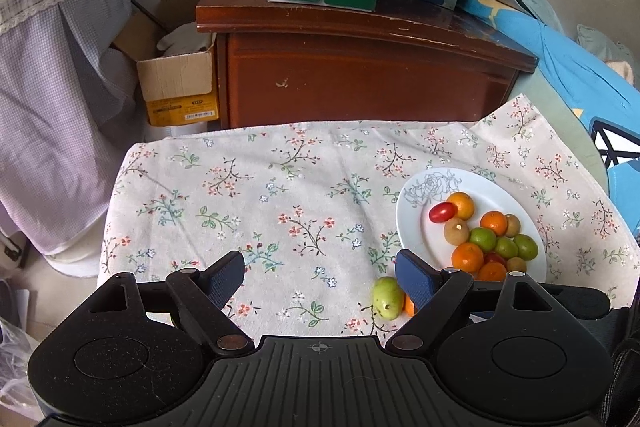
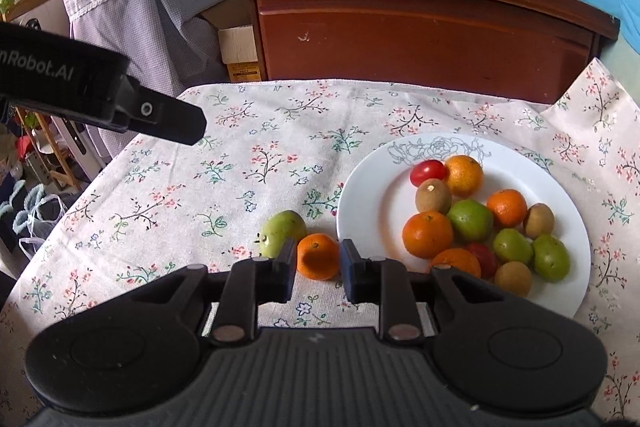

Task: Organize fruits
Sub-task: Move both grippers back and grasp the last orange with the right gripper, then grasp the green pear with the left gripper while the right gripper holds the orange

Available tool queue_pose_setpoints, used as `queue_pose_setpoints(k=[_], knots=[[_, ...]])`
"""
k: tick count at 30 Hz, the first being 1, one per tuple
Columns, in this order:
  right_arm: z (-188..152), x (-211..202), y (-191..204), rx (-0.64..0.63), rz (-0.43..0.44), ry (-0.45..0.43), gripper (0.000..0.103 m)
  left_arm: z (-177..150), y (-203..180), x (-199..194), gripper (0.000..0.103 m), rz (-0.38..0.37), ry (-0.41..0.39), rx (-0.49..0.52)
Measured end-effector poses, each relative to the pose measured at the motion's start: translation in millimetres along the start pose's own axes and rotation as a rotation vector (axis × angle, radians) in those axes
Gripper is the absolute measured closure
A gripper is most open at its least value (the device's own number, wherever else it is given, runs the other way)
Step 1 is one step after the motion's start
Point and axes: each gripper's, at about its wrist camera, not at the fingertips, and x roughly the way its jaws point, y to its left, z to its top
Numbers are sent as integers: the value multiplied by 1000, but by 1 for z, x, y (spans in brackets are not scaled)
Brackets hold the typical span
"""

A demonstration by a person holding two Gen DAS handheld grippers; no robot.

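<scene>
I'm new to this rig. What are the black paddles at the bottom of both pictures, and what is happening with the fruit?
Each picture comes from a camera on a hand-held gripper, looking along its two fingers. In the left view the left gripper is open and empty above the floral cloth. In the right view the right gripper is shut on a small orange beside a green fruit. The white plate holds more oranges, green fruits, kiwis and tomatoes.

The right tongs [image 2: 318,263] sit around an orange [image 2: 318,255] on the worktop [image 2: 224,163]. A pear [image 2: 280,231] lies just left of them. The plate [image 2: 368,187] of fruit lies to their right. The left tongs [image 1: 320,281] are over bare worktop, left of the pear.
</scene>
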Motion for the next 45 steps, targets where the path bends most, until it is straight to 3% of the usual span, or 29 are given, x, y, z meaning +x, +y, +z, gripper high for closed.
queue_pose_setpoints(k=[9, 16, 21, 28, 35, 45], knots=[[-5, 2, 16, -123, -47, -14, 78, 1, 3, 2, 19, -2, 8, -11], [1, 2, 4, 40, 63, 56, 81, 2, 5, 2, 19, 13, 2, -18], [0, 5, 2, 43, 11, 26, 73, 1, 5, 3, 19, 15, 8, -21], [-2, 11, 6, 48, 17, 30, 71, 0, 5, 5, 19, 21, 12, -14], [-2, 8, 4, 75, 30, 35, 75, -2, 7, 15, 19, 29, 41, -25], [3, -39, -21, 225, -34, 45, 75, -17, -19, 41, 20, 13, 103, 76]])
